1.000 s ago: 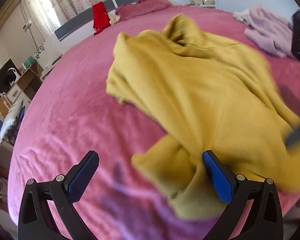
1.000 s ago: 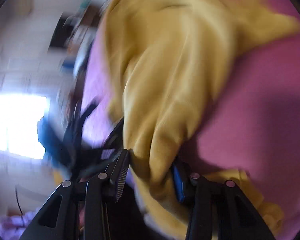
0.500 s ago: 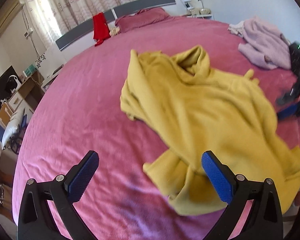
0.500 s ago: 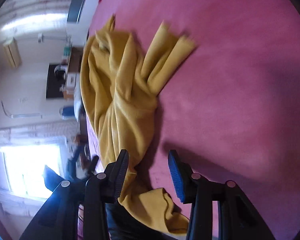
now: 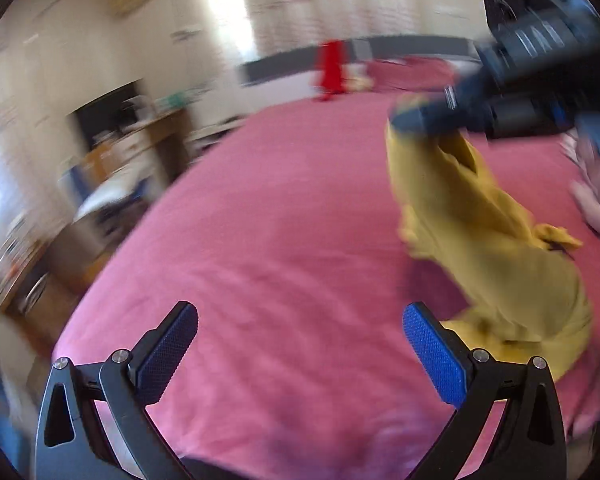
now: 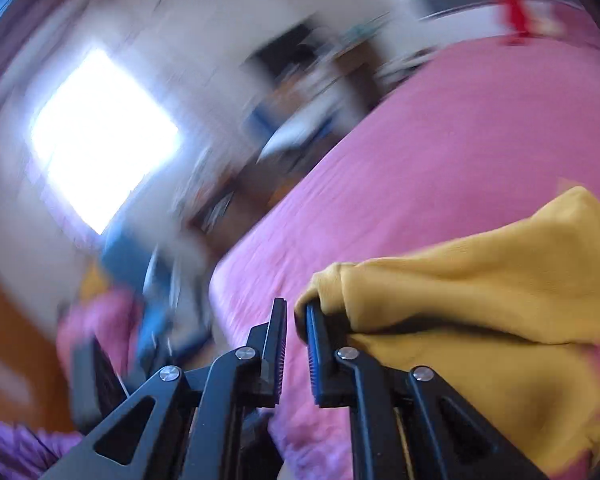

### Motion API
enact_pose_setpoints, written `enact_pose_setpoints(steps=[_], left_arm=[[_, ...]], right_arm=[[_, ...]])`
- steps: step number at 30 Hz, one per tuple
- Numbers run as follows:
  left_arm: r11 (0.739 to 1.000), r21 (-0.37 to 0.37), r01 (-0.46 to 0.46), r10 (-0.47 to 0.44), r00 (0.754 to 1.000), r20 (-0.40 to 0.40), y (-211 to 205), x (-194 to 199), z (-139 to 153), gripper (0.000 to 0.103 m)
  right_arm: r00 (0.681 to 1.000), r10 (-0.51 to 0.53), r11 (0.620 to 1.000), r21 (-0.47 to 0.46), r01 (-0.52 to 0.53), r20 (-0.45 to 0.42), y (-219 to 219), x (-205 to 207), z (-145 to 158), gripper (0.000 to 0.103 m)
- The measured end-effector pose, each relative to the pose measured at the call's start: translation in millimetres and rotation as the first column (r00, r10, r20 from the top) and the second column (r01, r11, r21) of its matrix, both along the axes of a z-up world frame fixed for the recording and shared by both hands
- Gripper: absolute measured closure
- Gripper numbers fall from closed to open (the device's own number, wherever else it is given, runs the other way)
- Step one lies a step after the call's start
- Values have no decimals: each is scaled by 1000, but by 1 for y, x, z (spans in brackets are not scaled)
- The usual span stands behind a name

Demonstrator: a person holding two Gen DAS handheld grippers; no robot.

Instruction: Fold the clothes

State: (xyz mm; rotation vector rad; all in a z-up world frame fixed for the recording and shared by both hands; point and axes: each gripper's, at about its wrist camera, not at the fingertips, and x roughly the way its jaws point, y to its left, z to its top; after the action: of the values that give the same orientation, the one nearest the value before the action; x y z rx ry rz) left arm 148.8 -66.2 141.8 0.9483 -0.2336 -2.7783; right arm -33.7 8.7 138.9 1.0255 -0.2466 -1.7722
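The left hand-held gripper [image 5: 300, 344] hangs over the pink bed [image 5: 260, 220] at the bottom of its view, blue pads spread wide with nothing between them. The yellow garment [image 5: 488, 248] trails down the right side of that view, one end lifted off the bed by the right hand-held gripper [image 5: 420, 118] at the upper right. In the right wrist view its jaws have just been closing; a slim gap shows between them, and the cloth bunches against the right pad [image 6: 314, 344].
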Motion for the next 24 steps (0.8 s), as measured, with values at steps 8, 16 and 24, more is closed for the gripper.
enact_pose_setpoints(steps=[8, 16, 24], left_arm=[[991, 31, -127, 125, 990, 61, -64, 16, -29, 0], [994, -66, 88, -81, 991, 106, -14, -53, -69, 0], [895, -215, 392, -362, 917, 165, 32, -133, -98, 0]], right_arm=[[995, 97, 983, 161, -89, -39, -33, 64, -47, 74], [885, -461, 882, 137, 450, 68, 155, 48, -54, 67], [880, -444, 894, 145, 424, 170, 161, 13, -77, 66]])
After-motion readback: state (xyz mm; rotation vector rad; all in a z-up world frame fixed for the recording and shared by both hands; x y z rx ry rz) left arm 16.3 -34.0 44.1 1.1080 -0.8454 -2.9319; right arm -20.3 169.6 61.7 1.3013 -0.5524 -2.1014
